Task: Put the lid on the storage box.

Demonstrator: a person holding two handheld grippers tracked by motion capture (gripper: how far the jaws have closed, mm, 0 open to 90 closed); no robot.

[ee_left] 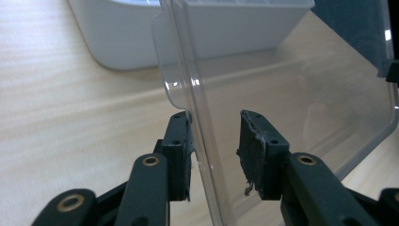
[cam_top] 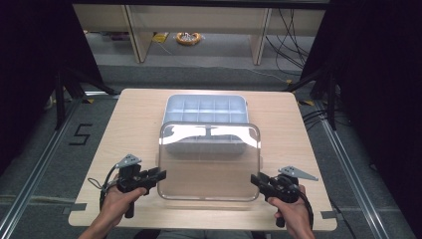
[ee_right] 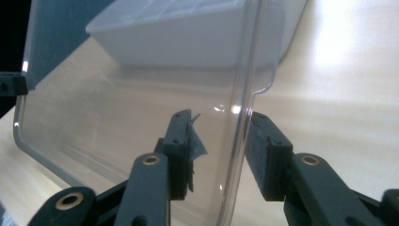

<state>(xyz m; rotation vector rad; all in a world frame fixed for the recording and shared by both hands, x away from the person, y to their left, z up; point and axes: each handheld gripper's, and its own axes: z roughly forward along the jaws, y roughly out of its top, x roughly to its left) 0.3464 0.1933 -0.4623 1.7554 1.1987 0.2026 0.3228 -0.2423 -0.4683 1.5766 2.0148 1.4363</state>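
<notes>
Nearest the camera in the high view, two hands enter from the bottom edge, each bearing a two-jaw gripper. Left gripper (cam_top: 158,175): its jaws pinch the left rim of the clear plastic lid (cam_top: 209,162). In the left gripper view the rim of the lid (ee_left: 197,141) runs between the two pads; one pad (ee_left: 181,150) lies against it, and the other sits a little off the panel, so full contact on that side cannot be told. Right gripper (cam_top: 255,179): its jaws pinch the right rim of the lid in the same way; in the right gripper view the lid's edge (ee_right: 237,141) rests against one pad (ee_right: 261,150).

Lid: held between the two grippers over the near half of the wooden table (cam_top: 134,129), its far edge overlapping the near side of the white compartment tray (cam_top: 206,109). Tray: set on the table toward the far side, its divided cells uncovered at the back.
</notes>
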